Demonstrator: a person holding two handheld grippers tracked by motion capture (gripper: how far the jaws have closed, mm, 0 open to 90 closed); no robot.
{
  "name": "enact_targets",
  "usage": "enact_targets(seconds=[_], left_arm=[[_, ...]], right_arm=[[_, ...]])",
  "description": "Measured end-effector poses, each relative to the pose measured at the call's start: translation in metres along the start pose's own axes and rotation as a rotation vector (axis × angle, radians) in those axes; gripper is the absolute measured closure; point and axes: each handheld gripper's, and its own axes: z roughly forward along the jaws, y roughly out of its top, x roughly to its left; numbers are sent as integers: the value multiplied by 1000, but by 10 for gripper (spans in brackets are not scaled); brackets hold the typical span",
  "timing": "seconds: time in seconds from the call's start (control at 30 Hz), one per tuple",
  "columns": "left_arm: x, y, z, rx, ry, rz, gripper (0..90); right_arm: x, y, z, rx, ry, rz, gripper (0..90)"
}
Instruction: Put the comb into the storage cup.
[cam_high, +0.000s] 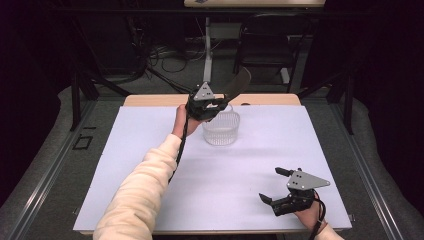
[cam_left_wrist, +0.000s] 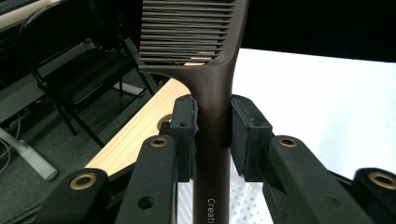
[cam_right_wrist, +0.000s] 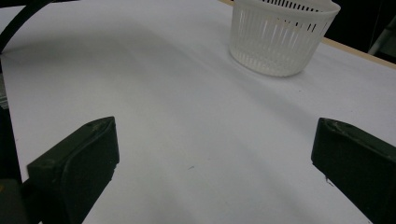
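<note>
Comb, its teeth cut off at the frame's top, sits pinched in the left tool above a basket; right tool rests spread on the tabletop.

wide-spread claw over white table sheet, slotted white basket beyond

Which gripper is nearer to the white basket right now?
Left. The left gripper, shut on a dark comb, is held right over the white basket's far-left rim. The right gripper sits open near the table's front right corner, well apart from it.
</note>
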Motion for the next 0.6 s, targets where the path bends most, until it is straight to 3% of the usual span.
enact_targets(seconds=[0.6], left_arm=[[0, -8, 8, -8, -36, 8, 724]], right_arm=[[0, 0, 0, 2, 2, -2, 5]])
